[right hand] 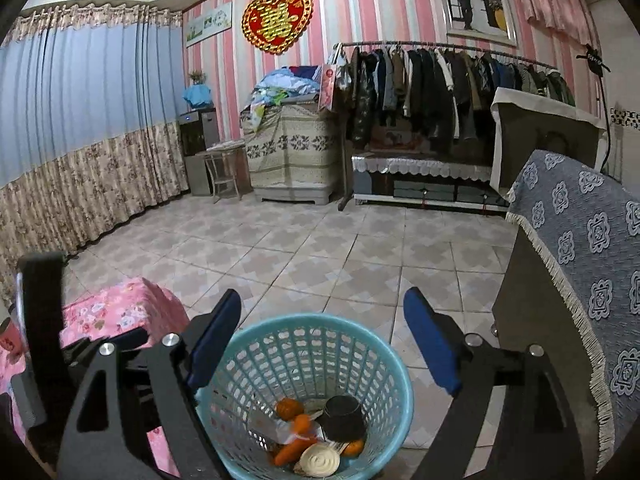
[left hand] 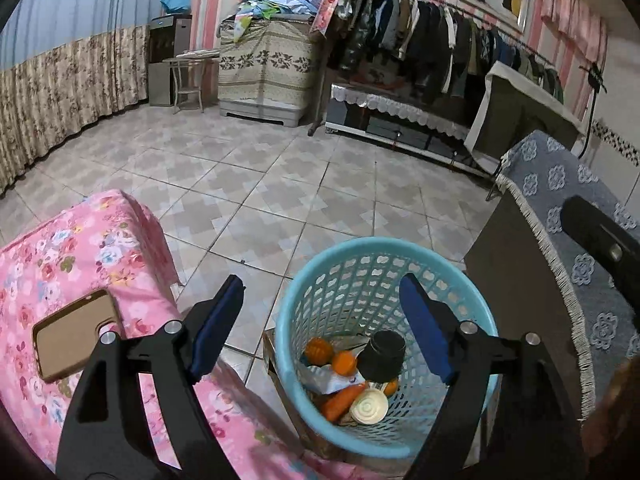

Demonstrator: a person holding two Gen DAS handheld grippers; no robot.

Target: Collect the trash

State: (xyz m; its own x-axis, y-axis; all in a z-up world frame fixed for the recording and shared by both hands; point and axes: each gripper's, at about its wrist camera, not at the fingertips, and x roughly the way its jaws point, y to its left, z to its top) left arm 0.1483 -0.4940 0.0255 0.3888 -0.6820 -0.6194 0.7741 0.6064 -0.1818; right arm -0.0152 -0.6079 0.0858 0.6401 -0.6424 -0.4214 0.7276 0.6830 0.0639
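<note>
Blue plastic wastebasket (left hand: pixel 384 432) stands on the tiled floor (left hand: pixel 256 184), squeezed btw the bed w/ pink floral cover (left hand: pixel 80 264) and a cabinet draped in blue-grey fringed cloth (left hand: pixel 568 280). Lattice walls, solid rim; looks light and a bit flexy, would tip easily if knocked. If it needs moving, take it by the rim, not the mesh.

Trash sits in the bottom of the basket, all loose:
- dark cup-like container (left hand: pixel 382 354), on its side, mouth toward the wall. Rigid, prob. light; grip across the body.
- white plastic wrapper (left hand: pixel 332 380), crumpled, soft, slippery; pinch a fold.
- carrot-like orange piece (left hand: pixel 342 402), firm, tapered, could roll.
- round orange fruits (left hand: pixel 318 350), smooth, roll-prone.
- cream round lid w/ ridged rings (left hand: pixel 370 406), flat, stiff; take by the edge.

Phone in tan case (left hand: pixel 74 338) lies on the bed near its corner; not trash by the look.

Left claw (left hand: pixel 322 324) released, jaws spread wide, nothing btw them, hanging above the basket's near-left rim. Right claw (right hand: pixel 322 344) likewise released and empty, above the basket.
</note>
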